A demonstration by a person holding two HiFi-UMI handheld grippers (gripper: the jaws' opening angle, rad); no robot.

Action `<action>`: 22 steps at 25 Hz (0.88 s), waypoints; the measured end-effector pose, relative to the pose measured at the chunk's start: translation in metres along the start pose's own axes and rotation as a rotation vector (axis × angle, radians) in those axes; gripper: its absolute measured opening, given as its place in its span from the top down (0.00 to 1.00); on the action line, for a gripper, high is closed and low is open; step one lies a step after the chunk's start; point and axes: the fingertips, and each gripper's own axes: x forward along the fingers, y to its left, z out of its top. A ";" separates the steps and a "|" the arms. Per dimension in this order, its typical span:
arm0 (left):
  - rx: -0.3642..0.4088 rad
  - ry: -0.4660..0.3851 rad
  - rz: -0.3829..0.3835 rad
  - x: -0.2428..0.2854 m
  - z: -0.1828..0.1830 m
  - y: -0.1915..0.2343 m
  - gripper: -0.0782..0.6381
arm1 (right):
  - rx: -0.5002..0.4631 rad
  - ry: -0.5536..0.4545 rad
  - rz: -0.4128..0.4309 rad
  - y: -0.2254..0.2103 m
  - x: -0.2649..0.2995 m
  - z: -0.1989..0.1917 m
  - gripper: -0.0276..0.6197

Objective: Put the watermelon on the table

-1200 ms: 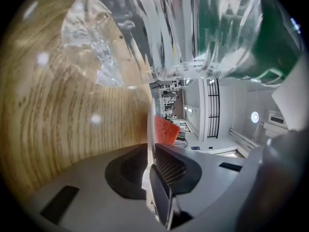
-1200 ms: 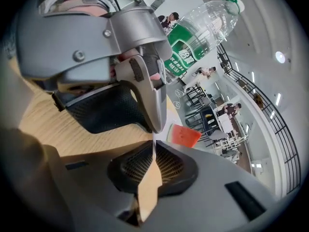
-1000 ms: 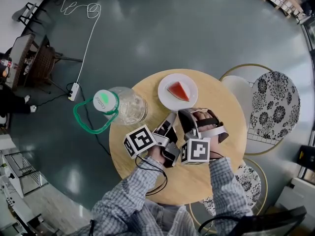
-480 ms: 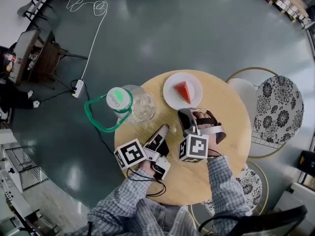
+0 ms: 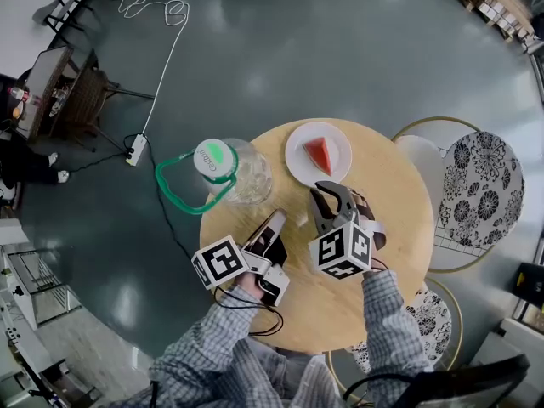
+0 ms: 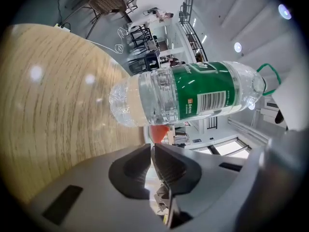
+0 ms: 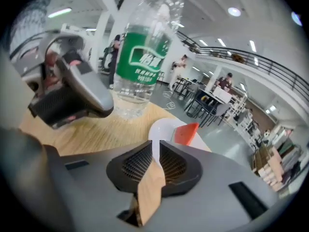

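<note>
The watermelon (image 5: 318,154) wedge lies alone on the white plate (image 5: 295,167), which sits close to the far edge of the round wooden table (image 5: 399,206), near the clear water bottle (image 5: 234,175). Bare tabletop separates the plate from the right gripper (image 5: 327,201) and the left gripper (image 5: 274,222), each with its jaws pressed together on nothing. In the left gripper view the bottle hides most of the wedge.

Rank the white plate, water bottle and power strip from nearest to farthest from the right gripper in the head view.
1. White plate, just ahead of the right gripper.
2. Water bottle, left, at the table edge.
3. Power strip, far left on the floor.
</note>
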 end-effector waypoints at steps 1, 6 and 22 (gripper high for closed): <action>0.021 0.009 0.011 -0.003 -0.001 0.001 0.85 | 0.068 -0.024 -0.020 -0.005 -0.007 0.002 0.91; 0.172 0.076 -0.038 -0.009 -0.013 -0.017 0.85 | 0.453 -0.156 -0.045 -0.017 -0.054 0.010 0.91; 0.460 0.244 -0.222 -0.083 -0.070 -0.091 0.88 | 0.961 -0.307 -0.189 0.038 -0.211 -0.031 0.95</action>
